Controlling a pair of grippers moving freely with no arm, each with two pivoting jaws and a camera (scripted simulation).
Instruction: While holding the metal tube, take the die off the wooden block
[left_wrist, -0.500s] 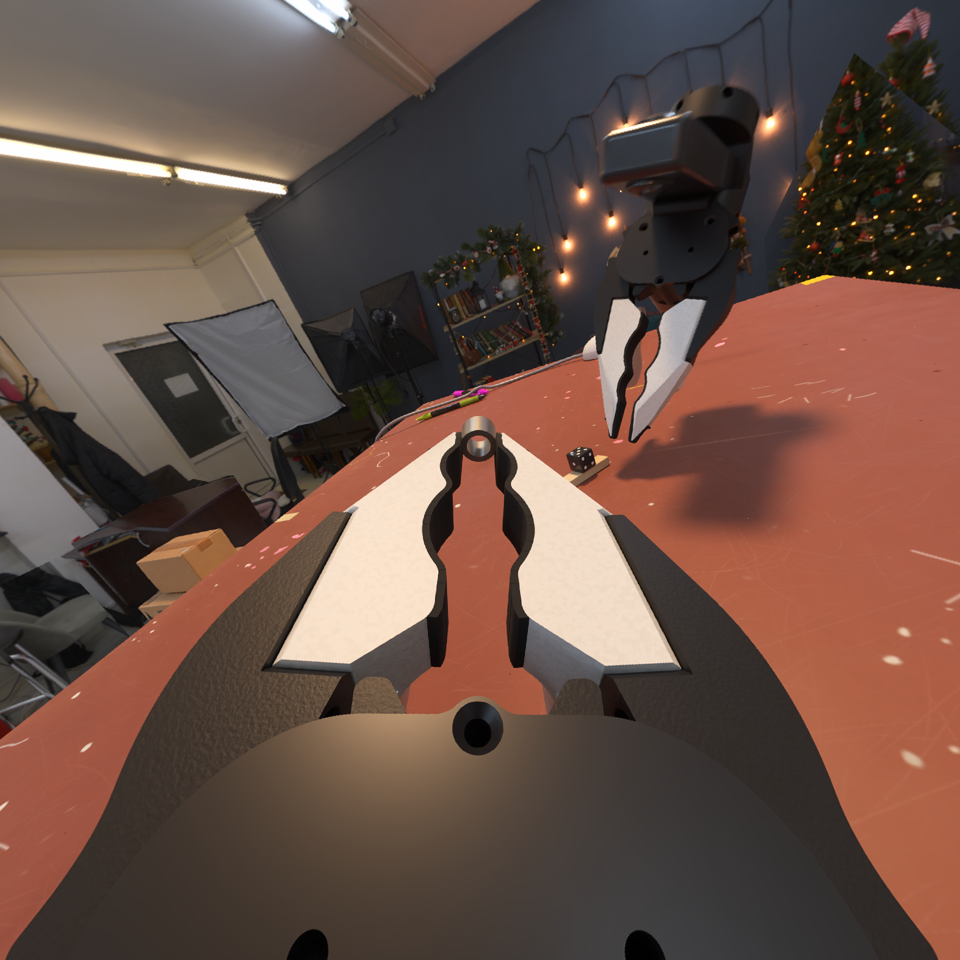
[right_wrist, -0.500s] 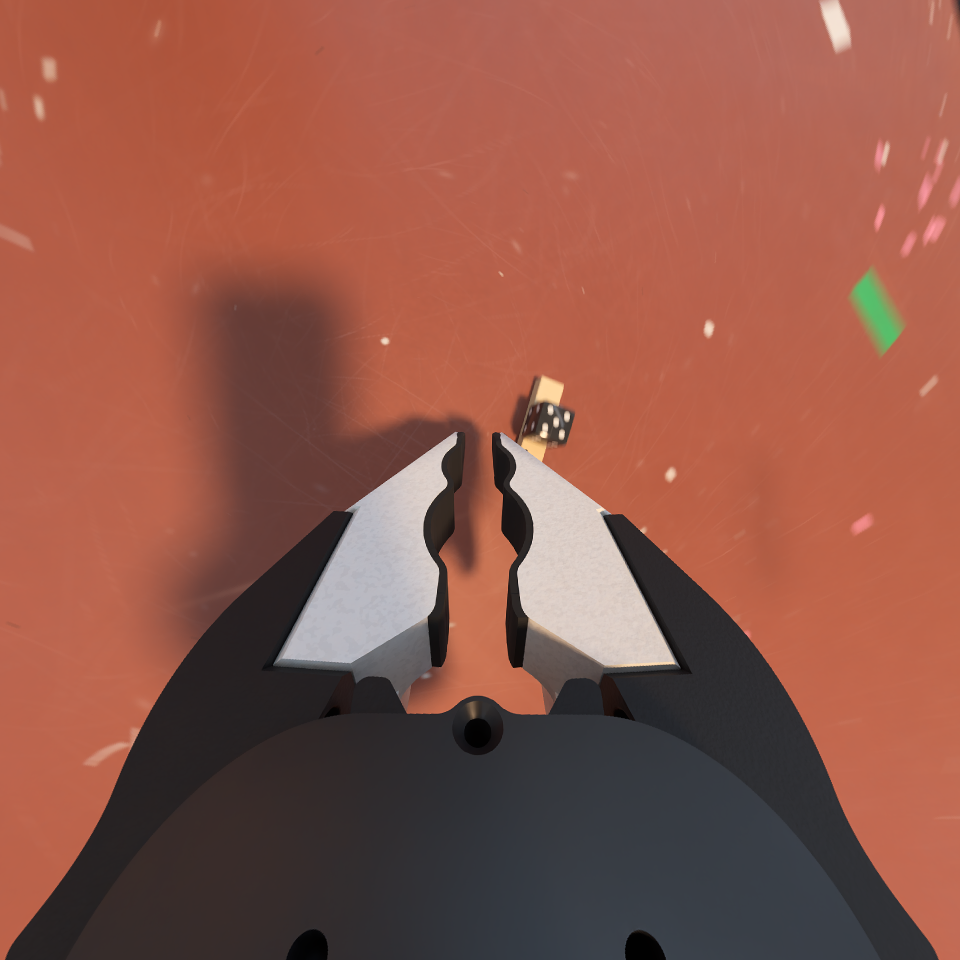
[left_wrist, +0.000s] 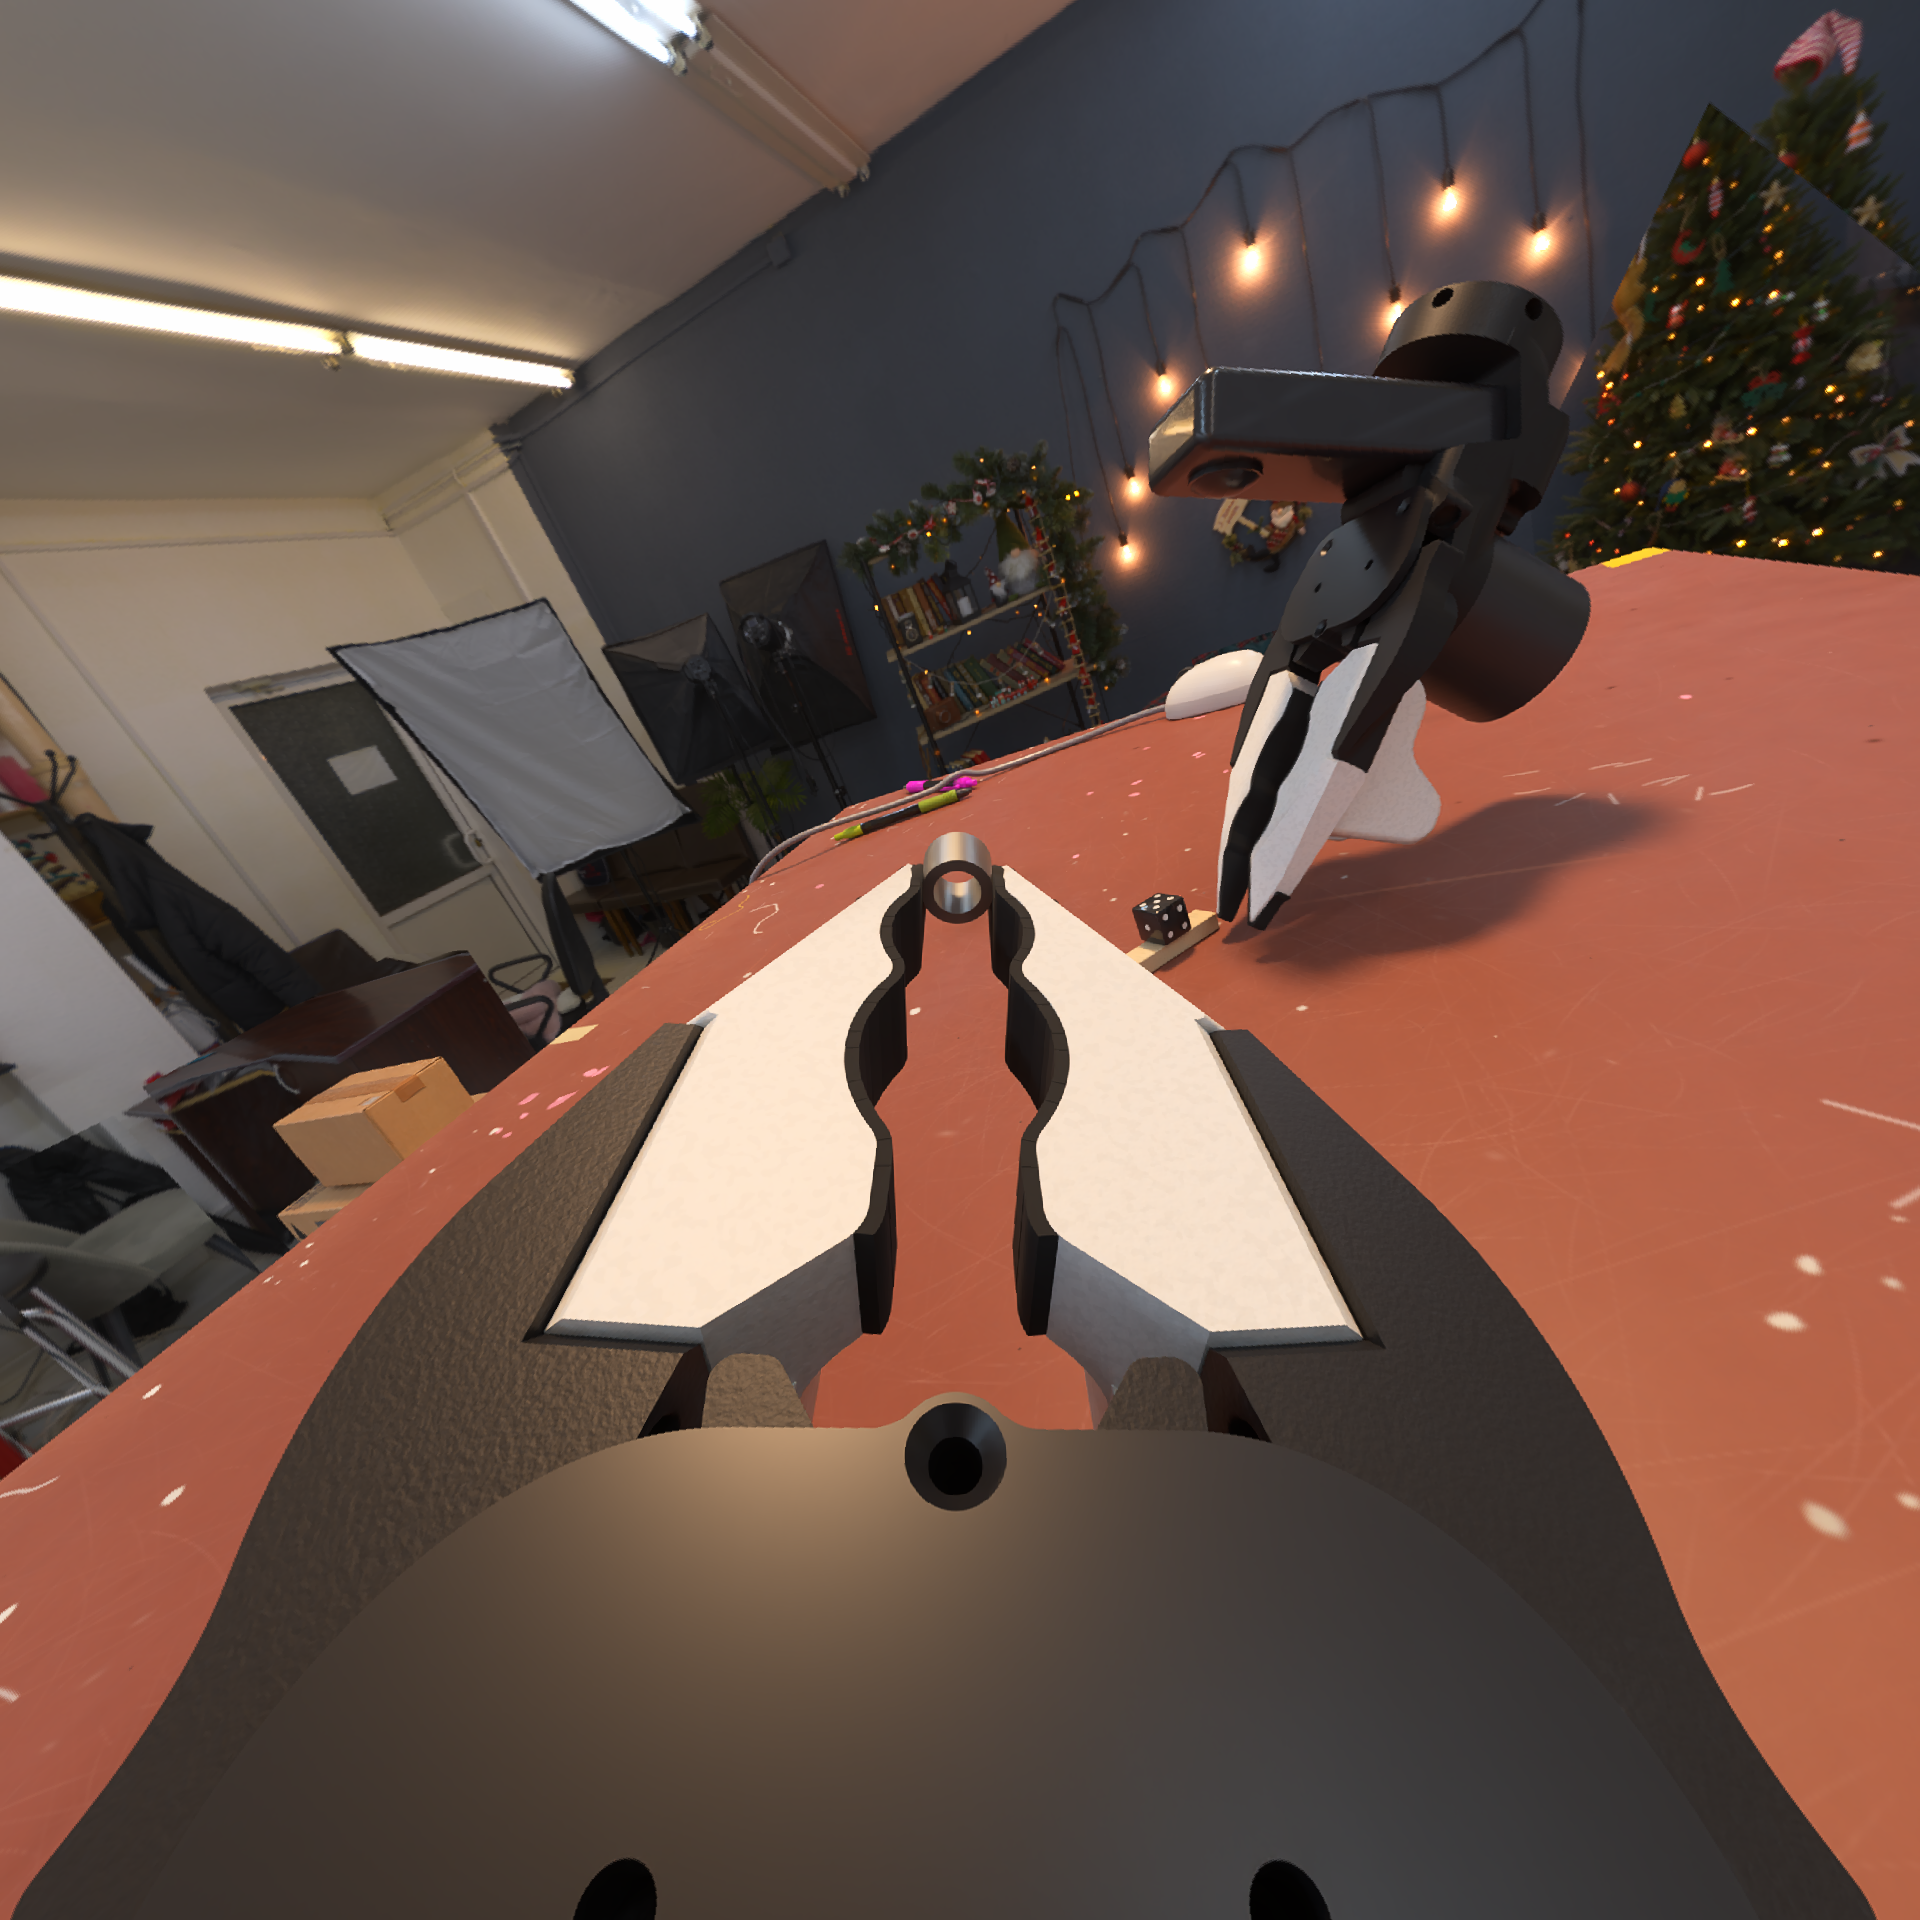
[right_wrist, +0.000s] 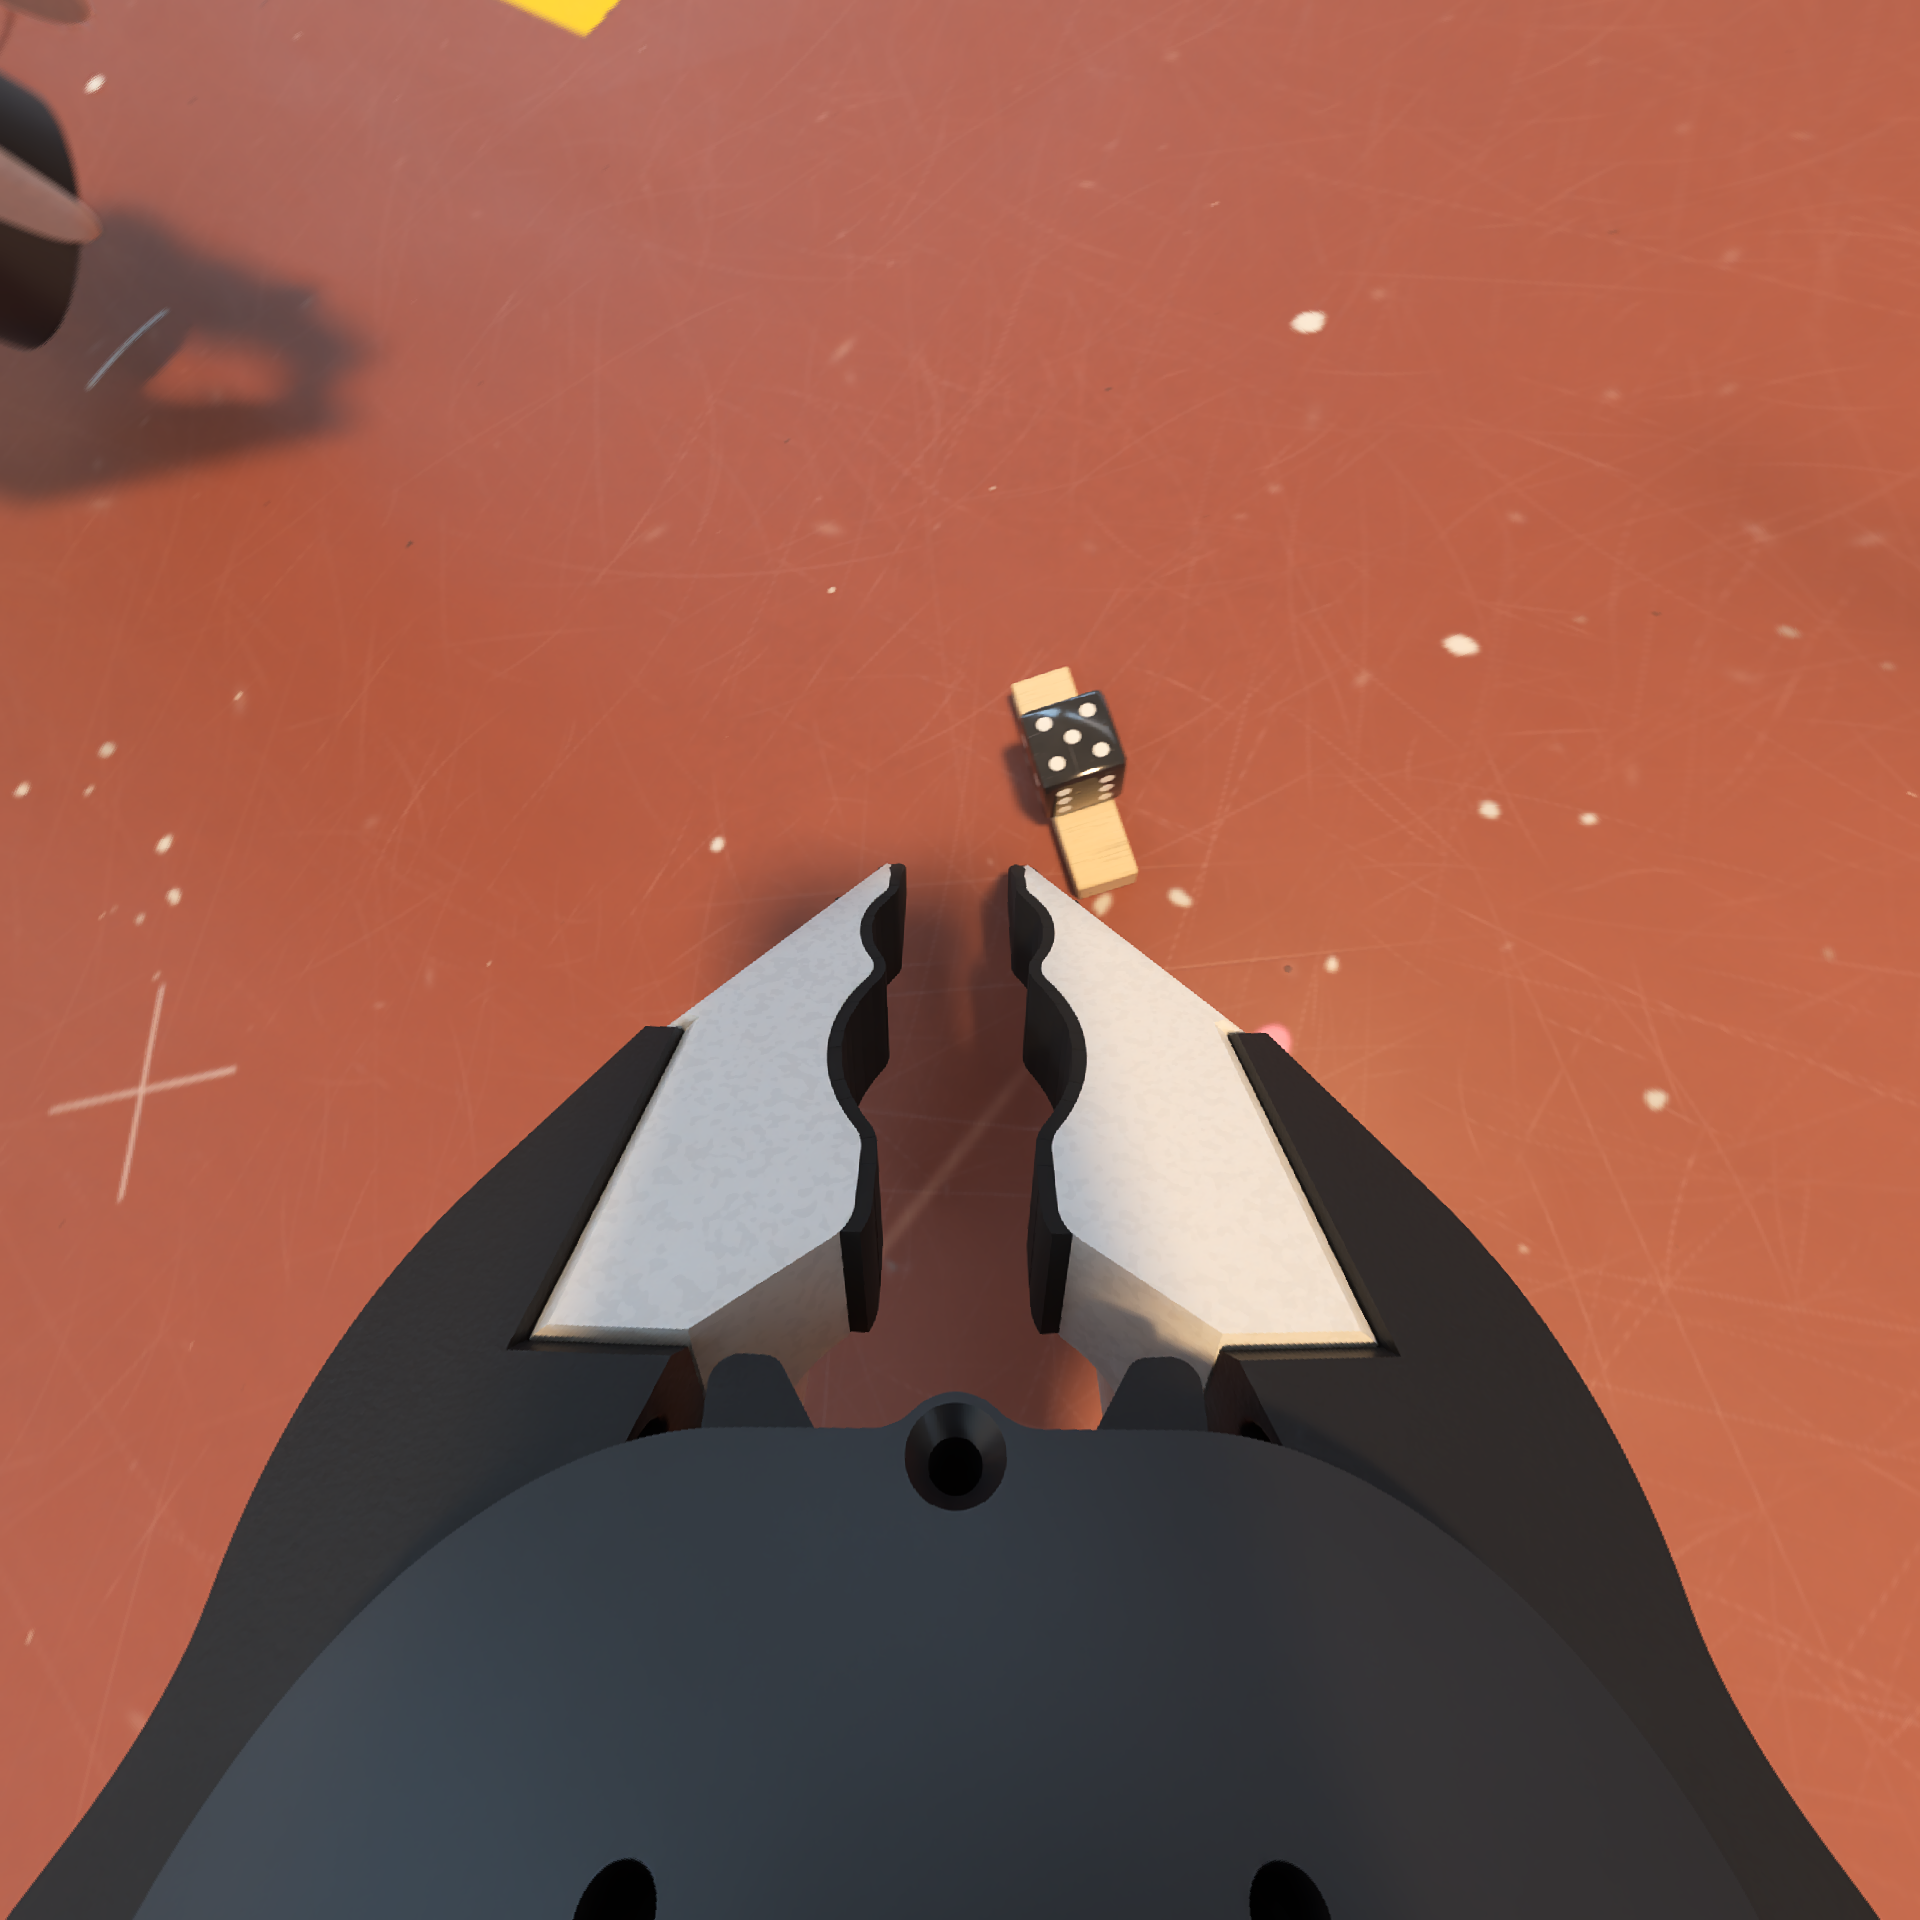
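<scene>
My left hand-held gripper (left_wrist: 957, 891) pinches the metal tube (left_wrist: 957, 881) at its fingertips, so it stays secure. My right hand-held gripper (right_wrist: 956, 871), narrowly parted and empty, points beside the black die (right_wrist: 1073, 748) on the wooden block (right_wrist: 1093, 852), not yet aligned.

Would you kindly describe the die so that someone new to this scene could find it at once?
Start with the wide red-brown table and look just ahead and right of the right tool, whose tips are slightly apart and empty. There a small pale wooden block lies flat, and the die sits on top of it. It is the only black cube with white pips, far smaller than anything nearby.
</scene>
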